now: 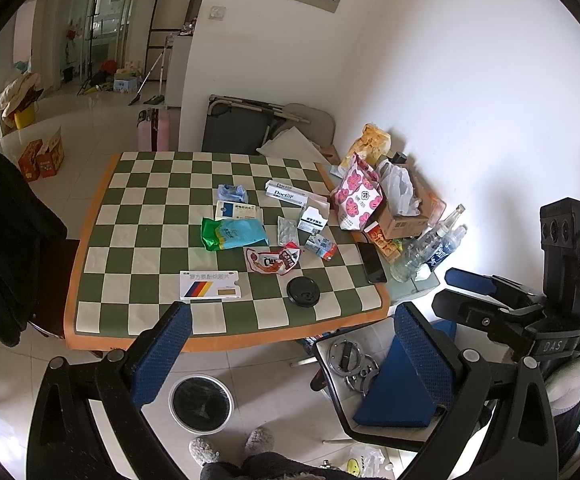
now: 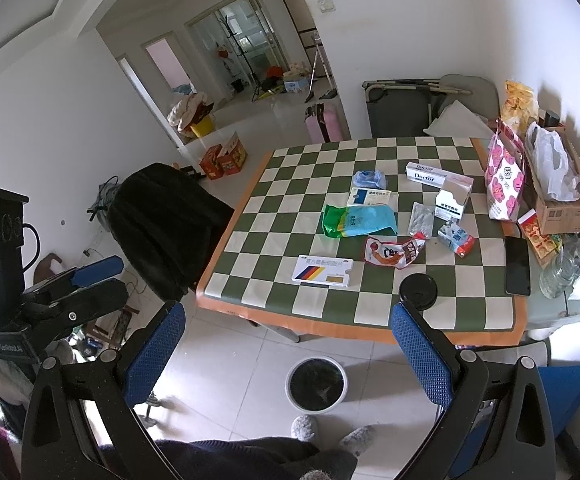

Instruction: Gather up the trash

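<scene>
Litter lies on the green-and-cream checked table [image 1: 145, 216] [image 2: 290, 208]: a white medicine box with coloured stripes [image 1: 211, 285] [image 2: 323, 270], a black cup lid [image 1: 303, 291] [image 2: 418, 290], a red snack wrapper [image 1: 271, 260] [image 2: 392, 253], a green-blue bag [image 1: 233, 233] [image 2: 358, 221], a blister pack [image 1: 287, 230] [image 2: 422, 218] and small boxes. A white trash bin [image 1: 201, 403] [image 2: 316, 385] with a black liner stands on the floor before the table. My left gripper [image 1: 290, 360] and right gripper [image 2: 290, 360] hang open and empty above the floor, short of the table's near edge.
A black-draped chair [image 1: 5, 240] [image 2: 161, 216] stands left of the table. A phone [image 1: 372, 262] [image 2: 517, 266], bottles [image 1: 422, 246], a floral bag [image 1: 356, 196] and a cardboard box [image 2: 562, 204] crowd the right side by the wall. A stool with metal parts [image 1: 350, 364] sits right of the bin.
</scene>
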Demonstrator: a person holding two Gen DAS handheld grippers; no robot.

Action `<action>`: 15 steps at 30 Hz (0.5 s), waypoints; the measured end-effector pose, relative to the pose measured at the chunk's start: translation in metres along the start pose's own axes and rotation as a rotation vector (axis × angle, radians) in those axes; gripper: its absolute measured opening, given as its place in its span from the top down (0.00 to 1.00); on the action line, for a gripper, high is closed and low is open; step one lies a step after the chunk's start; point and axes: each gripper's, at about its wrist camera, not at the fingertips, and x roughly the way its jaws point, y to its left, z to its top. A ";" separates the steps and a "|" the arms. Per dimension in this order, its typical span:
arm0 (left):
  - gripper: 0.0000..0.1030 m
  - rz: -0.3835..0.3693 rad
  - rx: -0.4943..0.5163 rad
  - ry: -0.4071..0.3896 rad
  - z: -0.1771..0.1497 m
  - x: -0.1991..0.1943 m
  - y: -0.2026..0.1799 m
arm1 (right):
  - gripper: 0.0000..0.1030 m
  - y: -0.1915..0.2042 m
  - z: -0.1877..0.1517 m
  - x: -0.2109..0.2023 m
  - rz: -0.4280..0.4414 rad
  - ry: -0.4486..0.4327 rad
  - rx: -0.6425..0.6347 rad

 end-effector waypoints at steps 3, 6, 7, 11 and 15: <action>0.00 0.000 0.001 0.000 0.000 0.000 0.000 | 0.00 0.000 -0.001 0.002 -0.001 0.001 0.001; 0.00 0.001 0.001 0.000 0.000 0.000 0.000 | 0.00 0.000 -0.002 0.002 -0.001 0.001 0.001; 0.00 0.002 0.000 -0.001 0.000 0.000 0.000 | 0.00 0.001 -0.002 0.002 -0.003 0.001 0.000; 0.00 0.001 0.002 0.000 0.000 0.000 -0.001 | 0.00 -0.001 -0.003 0.002 -0.002 0.001 -0.001; 0.00 0.001 0.002 0.000 0.000 0.000 -0.001 | 0.00 -0.005 -0.003 0.001 0.000 0.001 -0.003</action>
